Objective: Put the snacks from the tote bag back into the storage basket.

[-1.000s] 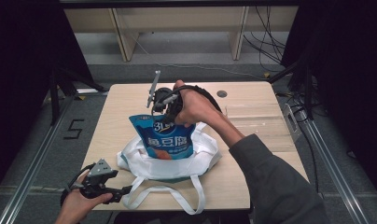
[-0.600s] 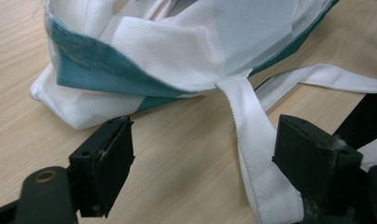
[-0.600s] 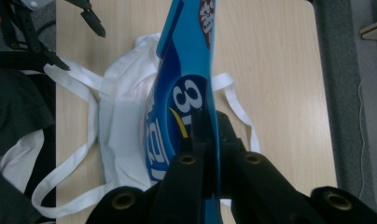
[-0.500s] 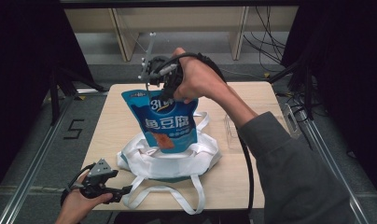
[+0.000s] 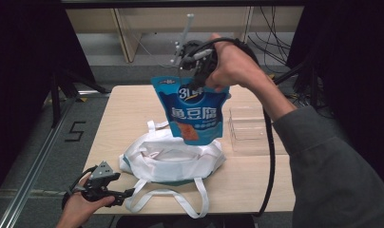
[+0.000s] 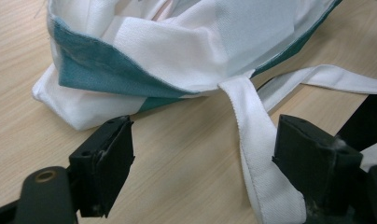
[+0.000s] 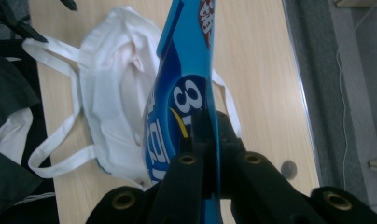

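Table [image 5: 133, 102] edge beneath hanging pouch [image 5: 195, 111]

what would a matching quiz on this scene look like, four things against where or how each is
Things:
1. pouch
2. tote
3. left claw
4. clear box

States:
a. open, low at the table's near edge, a strap between its jaws
b. slumped on the table, mouth open
c. hanging in the air, pinched at its top by the right claw
d. standing on the table, right of the tote in the high view

Pairs: 1-c, 2-b, 3-a, 4-d
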